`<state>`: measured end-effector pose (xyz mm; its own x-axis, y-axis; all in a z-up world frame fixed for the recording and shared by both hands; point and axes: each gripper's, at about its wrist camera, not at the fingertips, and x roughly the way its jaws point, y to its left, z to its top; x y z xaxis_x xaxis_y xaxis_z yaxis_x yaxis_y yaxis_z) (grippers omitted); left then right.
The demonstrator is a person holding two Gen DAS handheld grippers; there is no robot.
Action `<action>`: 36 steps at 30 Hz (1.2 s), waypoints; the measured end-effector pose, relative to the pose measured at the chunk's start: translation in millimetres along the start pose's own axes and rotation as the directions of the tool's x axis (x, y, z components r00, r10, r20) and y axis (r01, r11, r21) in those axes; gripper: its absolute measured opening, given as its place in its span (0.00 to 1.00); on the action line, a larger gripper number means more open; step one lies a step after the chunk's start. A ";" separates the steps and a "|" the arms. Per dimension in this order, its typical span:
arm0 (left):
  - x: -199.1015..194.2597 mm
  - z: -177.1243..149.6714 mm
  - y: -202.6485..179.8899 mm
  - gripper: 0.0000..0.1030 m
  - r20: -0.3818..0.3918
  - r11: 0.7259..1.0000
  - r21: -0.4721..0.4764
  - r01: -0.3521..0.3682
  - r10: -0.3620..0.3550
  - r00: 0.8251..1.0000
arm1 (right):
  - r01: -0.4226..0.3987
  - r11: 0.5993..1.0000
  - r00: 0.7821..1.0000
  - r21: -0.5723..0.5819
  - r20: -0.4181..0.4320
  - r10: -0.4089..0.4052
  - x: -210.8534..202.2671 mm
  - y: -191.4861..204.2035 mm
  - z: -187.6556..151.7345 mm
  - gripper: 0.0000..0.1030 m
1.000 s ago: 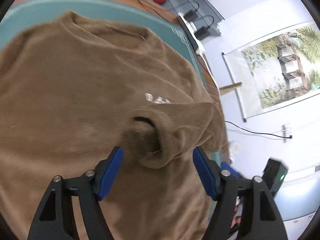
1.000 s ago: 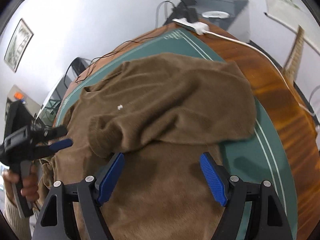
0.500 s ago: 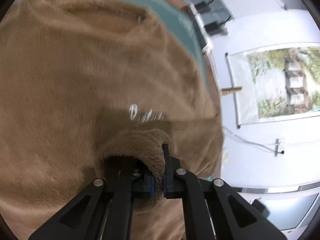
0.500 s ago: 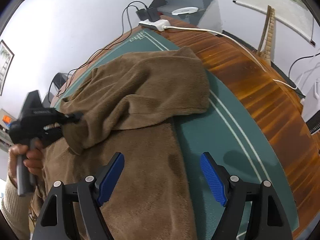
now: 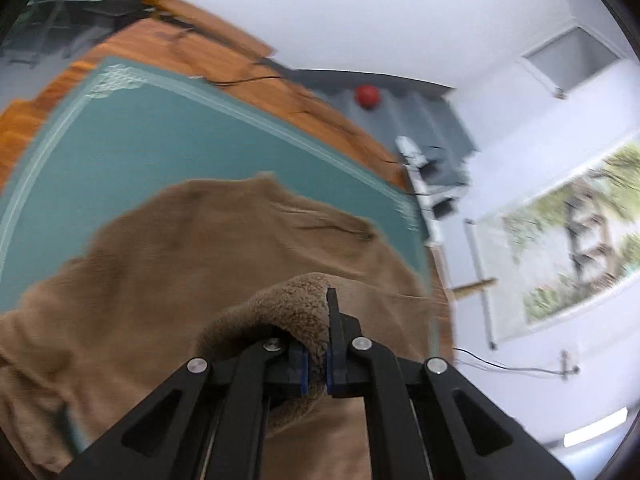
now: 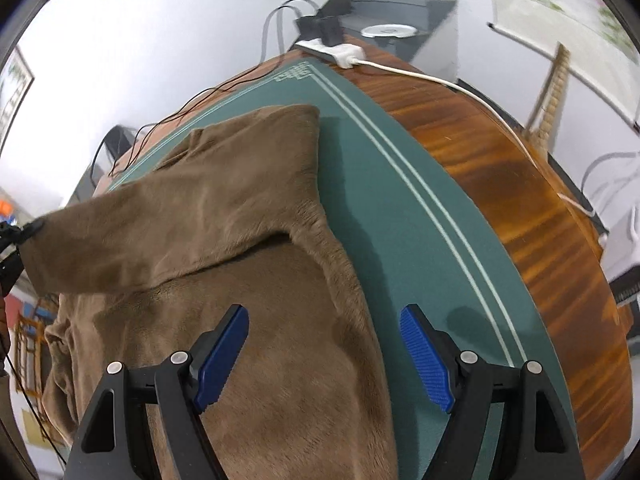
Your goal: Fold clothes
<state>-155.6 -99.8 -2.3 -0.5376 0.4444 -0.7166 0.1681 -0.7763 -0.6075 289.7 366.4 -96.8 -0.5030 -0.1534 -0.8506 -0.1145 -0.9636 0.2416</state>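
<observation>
A brown fleece sweater (image 6: 248, 264) lies on a green mat (image 6: 400, 216) on a wooden table. My left gripper (image 5: 316, 364) is shut on the cuff of its sleeve (image 5: 296, 312) and holds it above the body of the sweater (image 5: 172, 280). In the right wrist view that sleeve (image 6: 132, 236) stretches out to the left, where the left gripper's tip (image 6: 32, 228) shows at the frame's edge. My right gripper (image 6: 324, 356) hangs open over the sweater's right edge, with nothing between its blue pads (image 6: 424, 360).
The wooden table (image 6: 516, 200) shows beyond the mat's right border. A white power strip (image 6: 336, 50) with a cable and thin black wires (image 6: 208, 92) lie at the far end. Grey stairs (image 5: 432, 120) with a red ball (image 5: 368, 96) stand behind. A scroll painting (image 5: 576, 240) hangs on the wall.
My left gripper shut on the sleeve cuff, then lifted and pulled it away to the left, unfolding the sleeve across the sweater. The right gripper stayed open and nearly still.
</observation>
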 end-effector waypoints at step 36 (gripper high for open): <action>59.5 -64.5 22.1 0.75 -0.063 0.914 0.156 -0.374 0.387 0.920 | -0.042 0.935 0.998 -0.353 -0.067 0.019 62.8 110.9 23.6 0.81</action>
<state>-130.5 -61.6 -80.5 -0.3777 0.1360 -0.9159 0.2264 -0.9456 -0.2337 225.3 255.1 -112.4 -0.4464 -0.1864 -0.8752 0.2165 -0.9715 0.0965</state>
